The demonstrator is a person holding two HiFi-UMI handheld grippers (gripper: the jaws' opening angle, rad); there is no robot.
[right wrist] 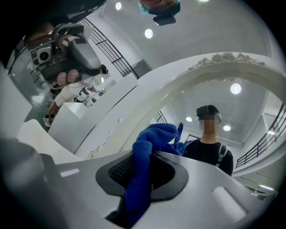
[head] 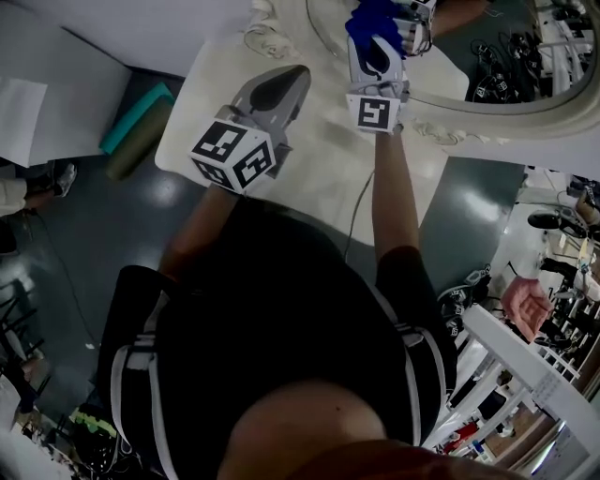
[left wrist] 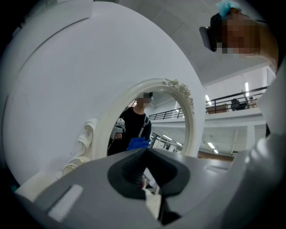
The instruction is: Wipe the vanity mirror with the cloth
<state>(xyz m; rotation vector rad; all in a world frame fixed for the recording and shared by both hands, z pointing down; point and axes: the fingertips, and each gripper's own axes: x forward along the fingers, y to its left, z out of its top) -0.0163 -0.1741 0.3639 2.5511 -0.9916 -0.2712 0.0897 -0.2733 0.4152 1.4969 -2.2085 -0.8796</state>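
Note:
The vanity mirror (head: 487,56), oval in an ornate white frame (head: 441,120), stands at the back of a white table (head: 211,80). My right gripper (head: 377,47) is shut on a blue cloth (head: 373,19), which is bunched up at the lower left of the glass. In the right gripper view the cloth (right wrist: 154,138) sticks out between the jaws of the right gripper (right wrist: 149,154), with the frame arching above it. My left gripper (head: 286,84) hovers over the table left of the mirror, shut and holding nothing. In its own view the left gripper (left wrist: 145,152) faces the mirror (left wrist: 149,120).
A teal rolled mat (head: 136,117) lies on the dark floor left of the table. A thin cable (head: 354,216) hangs off the table's front edge. At the right are a white railing (head: 525,366) and another person's hand (head: 525,305).

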